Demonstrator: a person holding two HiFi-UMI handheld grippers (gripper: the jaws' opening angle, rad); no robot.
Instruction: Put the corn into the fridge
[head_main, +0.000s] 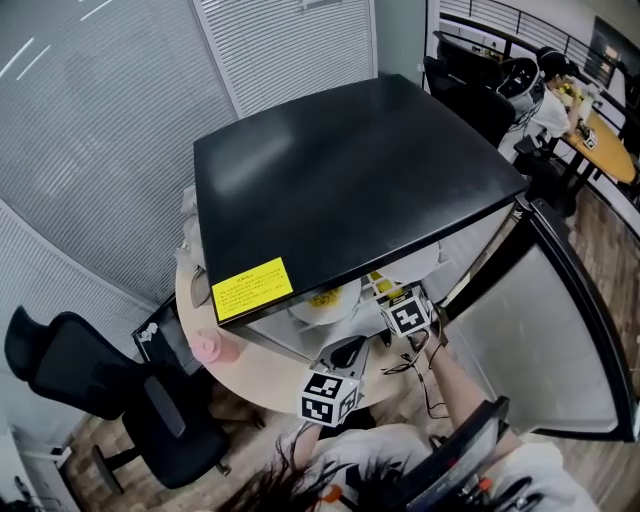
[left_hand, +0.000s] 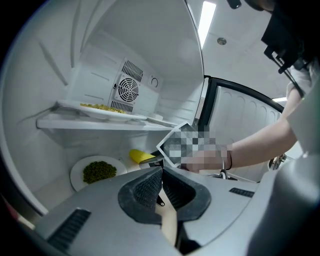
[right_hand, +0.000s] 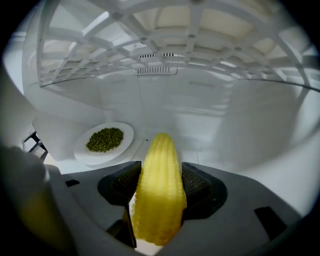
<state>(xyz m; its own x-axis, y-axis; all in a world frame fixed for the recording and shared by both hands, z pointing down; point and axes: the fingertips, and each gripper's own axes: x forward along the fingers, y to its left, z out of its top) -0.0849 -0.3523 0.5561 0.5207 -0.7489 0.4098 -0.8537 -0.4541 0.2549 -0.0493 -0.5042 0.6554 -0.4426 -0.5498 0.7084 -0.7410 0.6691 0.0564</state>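
Right hand-held gripper (right_hand: 161, 183) grips corn (right_hand: 159, 210) inside white fridge (right_hand: 240, 130).

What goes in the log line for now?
right gripper: shut on corn, inside fridge | left gripper: shut, empty

**Fridge (head_main: 340, 170) interior: two levels, one plate each**

Upper shelf (left_hand: 95, 125), left part: shallow white plate (left_hand: 129, 116) of yellow kernels (left_hand: 102, 106). Fridge floor (right_hand: 210, 155), far left: second white plate (right_hand: 126, 132) carrying a heap of green peas (right_hand: 105, 139). Both sit flat.
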